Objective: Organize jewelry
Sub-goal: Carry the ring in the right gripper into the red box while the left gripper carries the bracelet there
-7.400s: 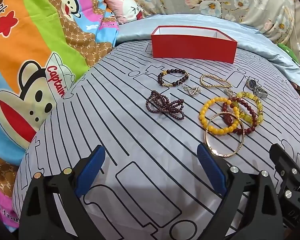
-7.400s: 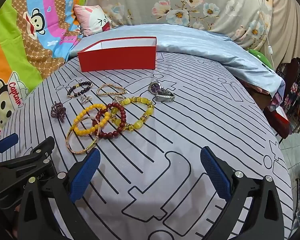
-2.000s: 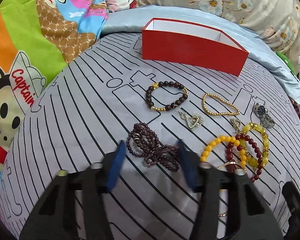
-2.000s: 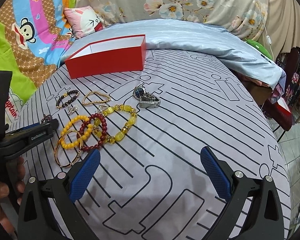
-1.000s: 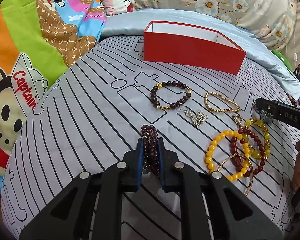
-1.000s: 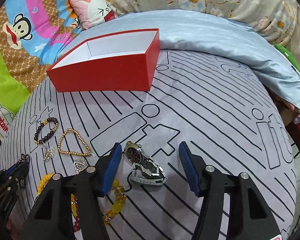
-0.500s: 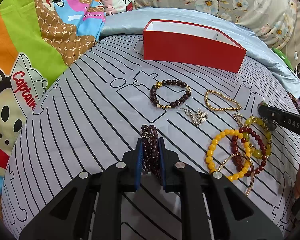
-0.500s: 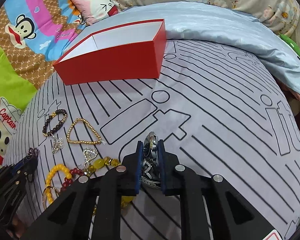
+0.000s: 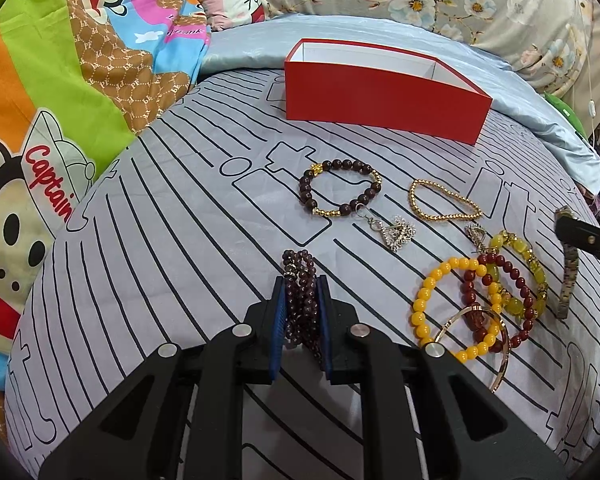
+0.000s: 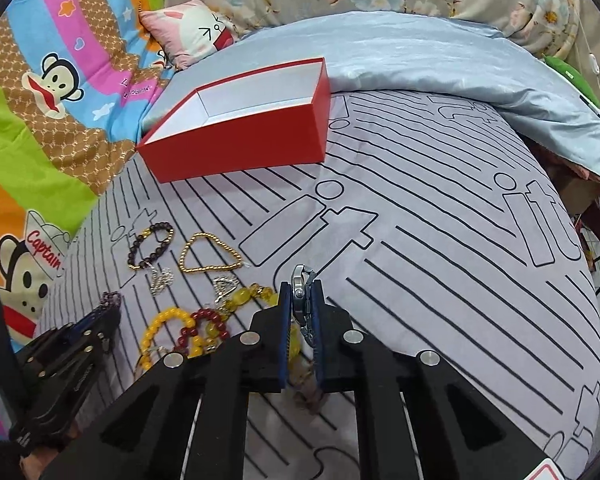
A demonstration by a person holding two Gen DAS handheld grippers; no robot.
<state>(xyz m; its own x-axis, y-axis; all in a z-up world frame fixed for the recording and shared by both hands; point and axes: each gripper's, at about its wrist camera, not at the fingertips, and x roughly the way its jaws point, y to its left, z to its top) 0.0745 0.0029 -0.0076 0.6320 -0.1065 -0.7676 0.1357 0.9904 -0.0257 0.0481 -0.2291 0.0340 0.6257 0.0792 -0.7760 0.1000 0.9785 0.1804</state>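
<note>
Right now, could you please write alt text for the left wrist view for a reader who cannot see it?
The left gripper is shut on a purple bead bracelet over a striped grey bedsheet. More bracelets lie to the right, and an open red box sits behind them.

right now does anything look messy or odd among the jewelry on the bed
One tangle: the yellow bead bracelet, dark red bead bracelet and gold bangle lie overlapped. The red box sits upright.

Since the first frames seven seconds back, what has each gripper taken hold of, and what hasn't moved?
The left gripper closed on the dark purple beaded strand. The right gripper closed on the silver metal wristwatch and lifted it. The open red box and the other bracelets stayed put.
</note>
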